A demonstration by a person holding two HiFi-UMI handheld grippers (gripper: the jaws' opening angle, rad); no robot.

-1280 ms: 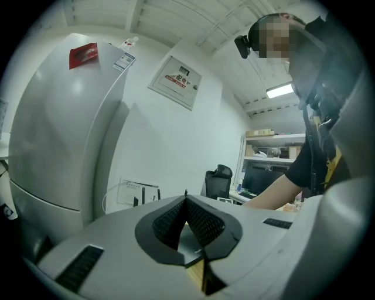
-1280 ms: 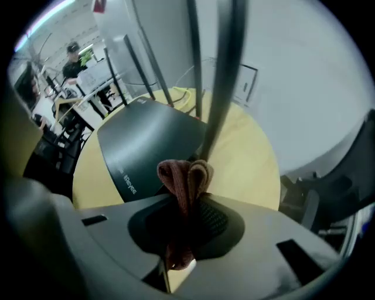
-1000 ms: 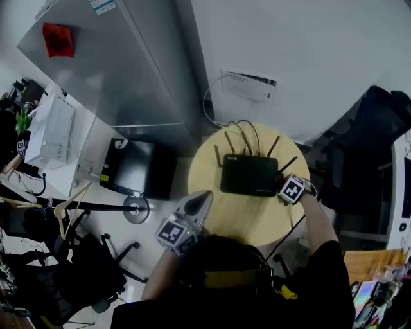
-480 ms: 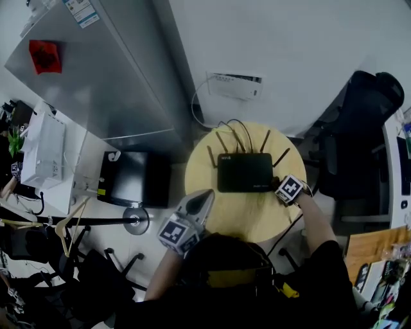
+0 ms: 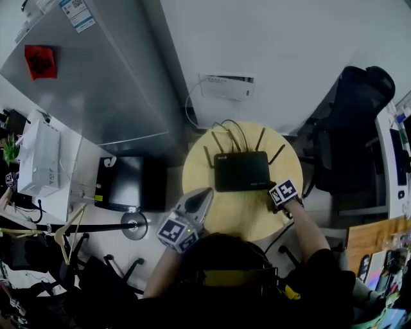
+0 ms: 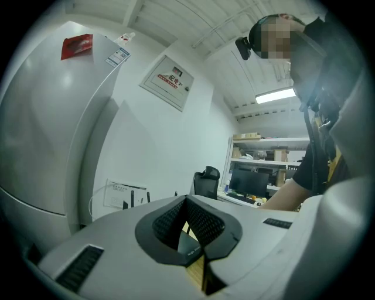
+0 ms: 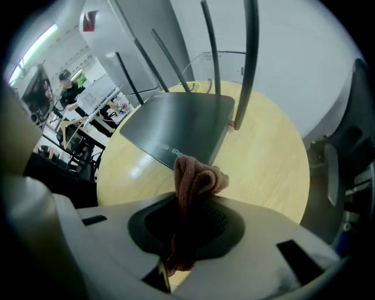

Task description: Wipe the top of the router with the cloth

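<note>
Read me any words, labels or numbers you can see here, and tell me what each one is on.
Wall sign: red characters, too blurred to read.
Router: pale print on its front edge, unreadable.
Cabinet label: too small.
Wall notice: too small.
Nothing legible.

Person in black short-sleeved top, yellow strap across black headgear, left hand-held gripper with pale grey moulded shell, black ribbed jaw pads, cube of black-and-white square markers, right hand-held gripper same grey shell, own marker cube
</note>
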